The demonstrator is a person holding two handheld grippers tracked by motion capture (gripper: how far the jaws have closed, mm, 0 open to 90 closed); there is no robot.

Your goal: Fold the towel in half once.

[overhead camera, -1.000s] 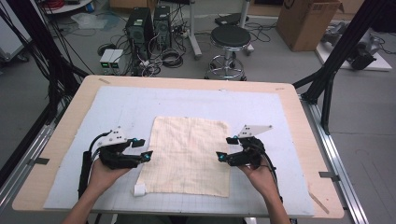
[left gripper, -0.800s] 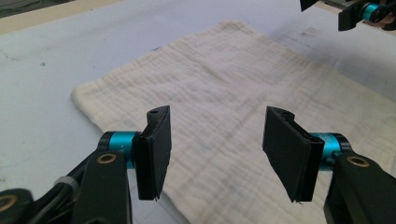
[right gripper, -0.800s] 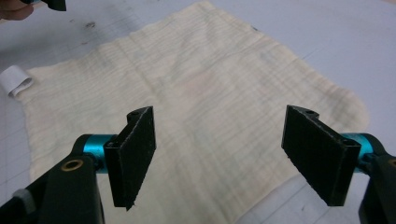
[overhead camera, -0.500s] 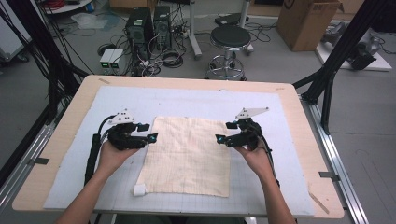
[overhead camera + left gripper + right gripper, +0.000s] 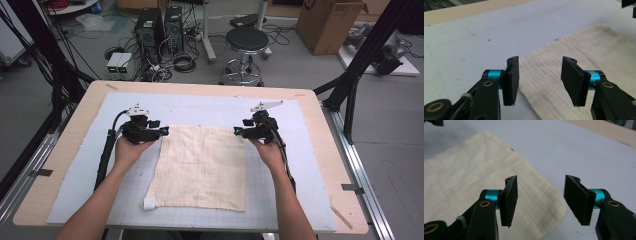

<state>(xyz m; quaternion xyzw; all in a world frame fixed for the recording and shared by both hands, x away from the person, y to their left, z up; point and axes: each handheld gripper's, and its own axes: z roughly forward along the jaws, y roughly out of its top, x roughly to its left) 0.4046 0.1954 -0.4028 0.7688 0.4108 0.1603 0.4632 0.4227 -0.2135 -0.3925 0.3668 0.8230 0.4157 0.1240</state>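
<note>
With the cloth (image 5: 200, 167) flat on the mat (image 5: 80, 165), our left gripper (image 5: 161, 132) and right gripper (image 5: 239, 131), jaws just closing yet empty, should pinch each far corner squarely.

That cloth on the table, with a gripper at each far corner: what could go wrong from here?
1. The cloth lies flat on the mat, so the closing jaws of the left gripper may slide over its edge and catch nothing.
2. The right gripper straddles a rounded corner; a shallow bite there could slip loose.
3. If one side catches and the other misses, the cloth may drag askew.
</note>
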